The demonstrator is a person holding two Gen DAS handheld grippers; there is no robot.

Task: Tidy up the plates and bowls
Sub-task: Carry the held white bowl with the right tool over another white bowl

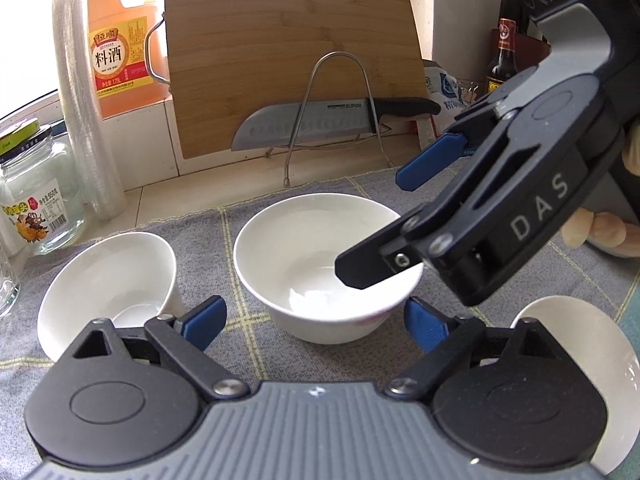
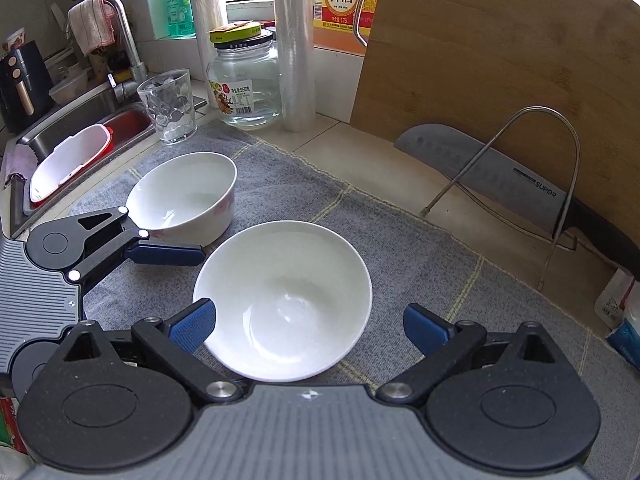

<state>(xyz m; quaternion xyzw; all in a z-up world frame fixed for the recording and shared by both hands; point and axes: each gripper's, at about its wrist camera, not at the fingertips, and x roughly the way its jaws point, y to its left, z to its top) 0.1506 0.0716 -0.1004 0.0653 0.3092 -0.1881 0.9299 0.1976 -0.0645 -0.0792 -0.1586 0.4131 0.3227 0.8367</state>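
A white bowl with a red mark [image 1: 316, 256] [image 2: 188, 196] stands on the grey cloth [image 1: 224, 232] between the fingers of my left gripper [image 1: 314, 326], which is open, its blue pads beside the bowl's sides. In the right wrist view one left finger [image 2: 164, 254] lies along that bowl. A wider white bowl [image 2: 284, 300] [image 1: 588, 356] sits between the open fingers of my right gripper [image 2: 310, 330], whose left pad is close to the rim. In the left wrist view the right gripper [image 1: 372, 226] reaches in from the upper right. Another white bowl [image 1: 112, 288] sits to the left.
A bamboo cutting board [image 1: 288, 48] and a knife [image 1: 304, 120] rest on a wire rack [image 1: 340, 92] behind the cloth. A cooking wine bottle [image 1: 120, 48], a glass jar [image 2: 244, 84], a wrap roll [image 2: 296, 48] and a tumbler [image 2: 168, 104] stand nearby. The sink [image 2: 92, 120] holds a red-and-white basin.
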